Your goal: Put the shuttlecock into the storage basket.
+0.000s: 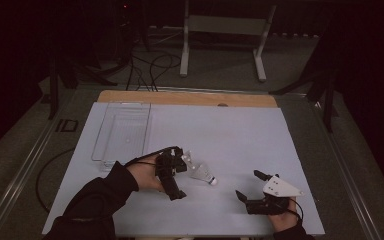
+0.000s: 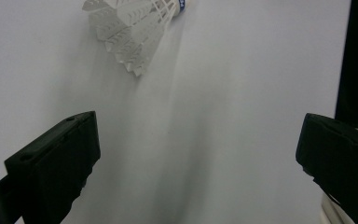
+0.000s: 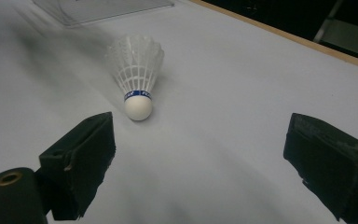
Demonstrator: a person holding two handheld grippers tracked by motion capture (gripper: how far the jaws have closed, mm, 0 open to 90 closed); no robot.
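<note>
Two grippers are held low over the white tabletop (image 1: 240, 135), one in each hand. The right gripper (image 1: 249, 186) is seen nearest the person's edge, and its fingers (image 3: 81, 158) are spread wide apart with nothing between them. Ahead of those fingers, just beyond the left one in the right gripper view, a shuttlecock (image 3: 136, 77) is seen lying on the tabletop, its white cork pointed back toward the fingers and its blue band just behind the cork. The left gripper (image 1: 172, 172) is held a little farther in, and its fingers (image 2: 56, 165) are likewise set wide apart and empty. In the left gripper view the shuttlecock's feathers (image 2: 133, 28) are found well ahead of the fingers, nearer the left one, untouched. From above, the shuttlecock is seen lying between the two grippers, just beside the left gripper and apart from the right. Farther off, beyond the left gripper, a clear tray (image 1: 122, 131) is set on the tabletop.
</note>
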